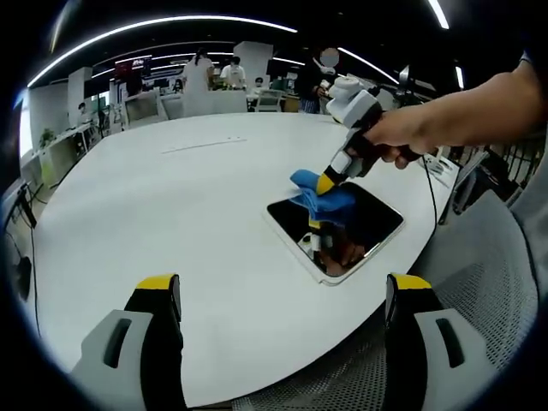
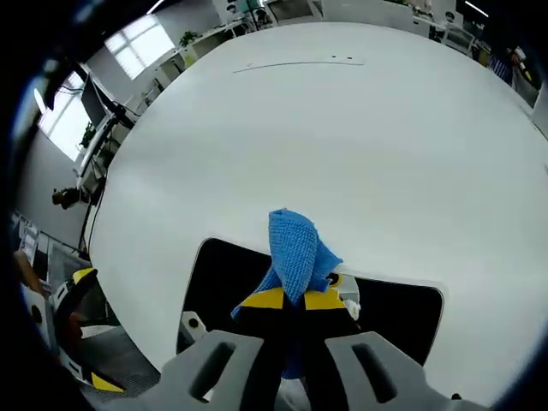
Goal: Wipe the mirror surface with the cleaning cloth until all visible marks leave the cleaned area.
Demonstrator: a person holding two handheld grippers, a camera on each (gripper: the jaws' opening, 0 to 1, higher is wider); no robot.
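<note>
Mirror (image 1: 342, 227) lies flat near the worktop (image 1: 171, 197) edge, long axis diagonal in the left view; right gripper (image 2: 295, 301) jaws clench the cloth (image 2: 295, 248) on it, left gripper (image 1: 282, 295) jaws spread apart.

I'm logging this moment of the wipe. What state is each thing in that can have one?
Cleaning cloth: bunched, pinched in the right gripper, on the mirror.
Mirror: lying flat on the table near its edge, reflecting gripper and cloth.
Right gripper: shut on the cloth, pointed down at the mirror.
Left gripper: open, empty, held back over the table.
</note>
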